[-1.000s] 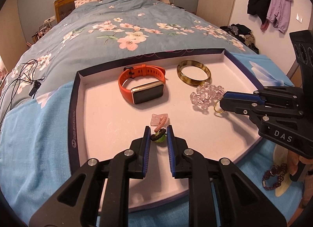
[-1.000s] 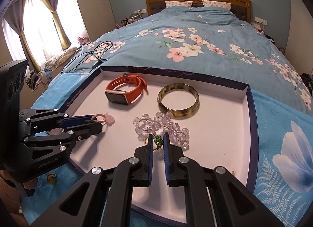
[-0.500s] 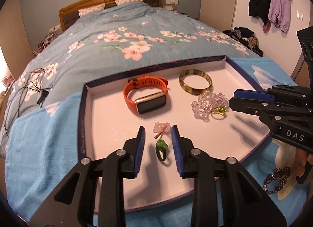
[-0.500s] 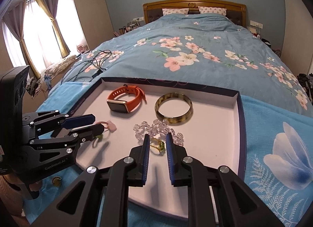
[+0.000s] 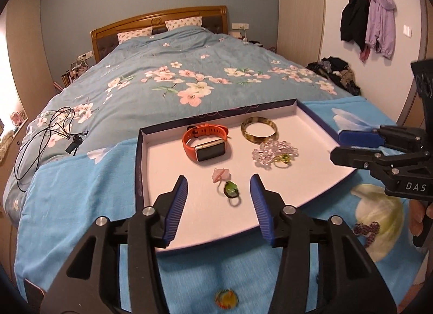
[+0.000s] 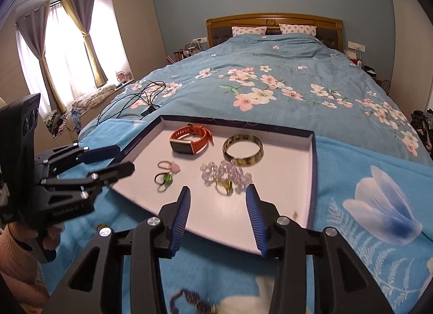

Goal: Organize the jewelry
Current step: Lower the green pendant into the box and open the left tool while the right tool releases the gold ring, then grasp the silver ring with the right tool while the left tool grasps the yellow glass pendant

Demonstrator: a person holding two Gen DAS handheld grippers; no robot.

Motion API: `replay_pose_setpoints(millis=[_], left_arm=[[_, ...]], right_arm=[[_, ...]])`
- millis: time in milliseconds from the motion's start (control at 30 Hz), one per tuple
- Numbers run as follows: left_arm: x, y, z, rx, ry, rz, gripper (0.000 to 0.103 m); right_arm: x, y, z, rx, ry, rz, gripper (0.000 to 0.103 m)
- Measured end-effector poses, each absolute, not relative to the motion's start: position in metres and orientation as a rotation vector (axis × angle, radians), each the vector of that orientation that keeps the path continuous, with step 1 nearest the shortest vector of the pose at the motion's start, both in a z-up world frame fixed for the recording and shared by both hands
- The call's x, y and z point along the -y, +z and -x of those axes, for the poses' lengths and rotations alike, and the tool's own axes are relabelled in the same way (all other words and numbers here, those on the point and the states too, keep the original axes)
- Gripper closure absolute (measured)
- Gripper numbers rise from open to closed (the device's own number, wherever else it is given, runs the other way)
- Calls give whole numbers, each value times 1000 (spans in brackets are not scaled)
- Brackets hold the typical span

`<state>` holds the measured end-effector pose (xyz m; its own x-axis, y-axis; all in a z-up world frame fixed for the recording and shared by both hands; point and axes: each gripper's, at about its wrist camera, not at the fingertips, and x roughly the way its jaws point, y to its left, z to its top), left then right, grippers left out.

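Fingers of the left gripper (image 5: 218, 200) and the right gripper (image 6: 216, 207) were spreading, both empty; the tray (image 5: 311, 178) held the green ring (image 5: 230, 189), gold ring (image 6: 224, 185), watch (image 5: 207, 144), bangle (image 5: 259, 128) and crystal bracelet (image 5: 272, 150).

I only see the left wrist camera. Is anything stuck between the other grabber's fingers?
Observer: No. The right wrist view shows the right gripper with its jaws opening and nothing between them; the gold ring lies on the tray just past its tips.
Operator: What's in the tray corner behind that grabber?
Observer: A tiny yellowish bit by the wall, too small to identify.
Operator: Is it light outside?
Observer: Yes, bright light comes through a curtained window.
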<state>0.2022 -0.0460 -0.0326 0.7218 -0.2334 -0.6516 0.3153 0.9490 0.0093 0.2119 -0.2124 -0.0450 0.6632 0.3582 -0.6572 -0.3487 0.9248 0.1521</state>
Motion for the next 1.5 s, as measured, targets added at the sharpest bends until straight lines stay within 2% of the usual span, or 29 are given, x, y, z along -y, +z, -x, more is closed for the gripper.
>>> replay_pose_setpoints(millis=[633,1000,1233,1367,1500], left_arm=[[37,-48,-136,-735,-386,-92,55],[45,-58,-128,-759,-414,-86,55],[43,-60,-128,-765,-410,-81,55],[41,-62,-127,-772,-415,-81,55],[44,-64,-123,-775,-440,-87,55]], right_arm=[[242,-97,-136,-898,413,-9,64],[233,-95,-128,-888,436,-2,68],[220,-95,-141,-889,447,24,75],[215,-98,-145,-913,424,58,84],[215,-98,-145,-909,418,70,85]])
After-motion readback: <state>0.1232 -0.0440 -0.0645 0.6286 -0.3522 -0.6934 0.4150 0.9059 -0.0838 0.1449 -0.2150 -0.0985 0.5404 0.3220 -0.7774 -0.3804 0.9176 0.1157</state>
